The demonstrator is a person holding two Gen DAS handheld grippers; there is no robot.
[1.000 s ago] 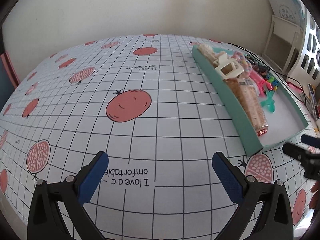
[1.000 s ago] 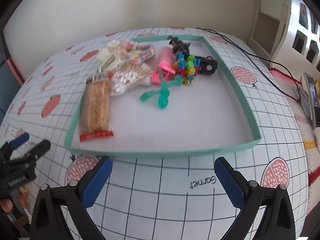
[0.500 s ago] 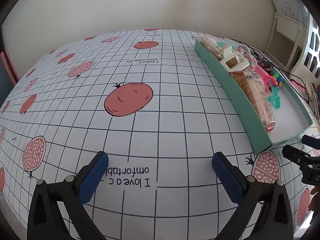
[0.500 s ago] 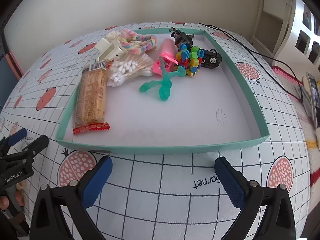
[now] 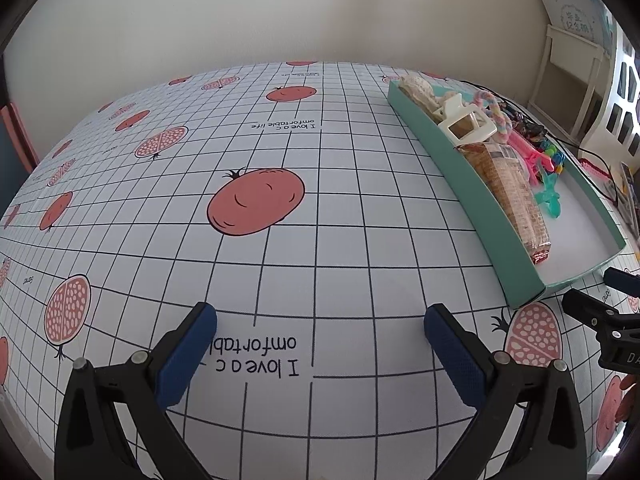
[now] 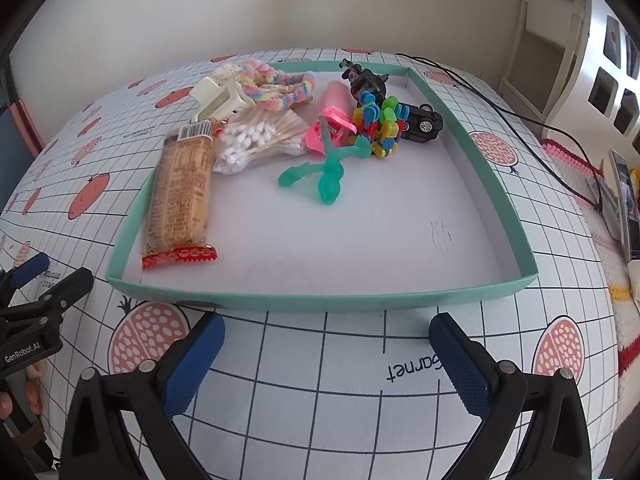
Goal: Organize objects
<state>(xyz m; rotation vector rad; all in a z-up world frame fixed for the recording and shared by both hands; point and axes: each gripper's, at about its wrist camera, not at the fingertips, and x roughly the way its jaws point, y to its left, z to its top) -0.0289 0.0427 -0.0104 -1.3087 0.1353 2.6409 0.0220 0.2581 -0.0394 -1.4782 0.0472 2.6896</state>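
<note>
Right wrist view: the tablecloth (image 6: 352, 364), white with a black grid and red pomegranate prints, covers the whole table. On it sits the shallow teal tray (image 6: 320, 300), its near wall just ahead of the right gripper (image 6: 326, 356), whose blue-padded jaws are spread wide and hold nothing. All the small things lie inside the tray, crowded toward its far left half. Along the left wall lies a wrapped biscuit packet (image 6: 182, 196); beside it a bag of cotton swabs (image 6: 256, 140), then a pastel braided hair band (image 6: 272, 84) and a cream hair claw (image 6: 218, 98) at the far corner. A pink tube (image 6: 334, 114), a black toy car (image 6: 422, 122), a cluster of coloured clips (image 6: 380, 124) and green plastic tongs (image 6: 326, 172) sit mid-tray. The left gripper (image 5: 320, 344) hovers over bare cloth left of the tray, jaws likewise wide apart, empty.
</note>
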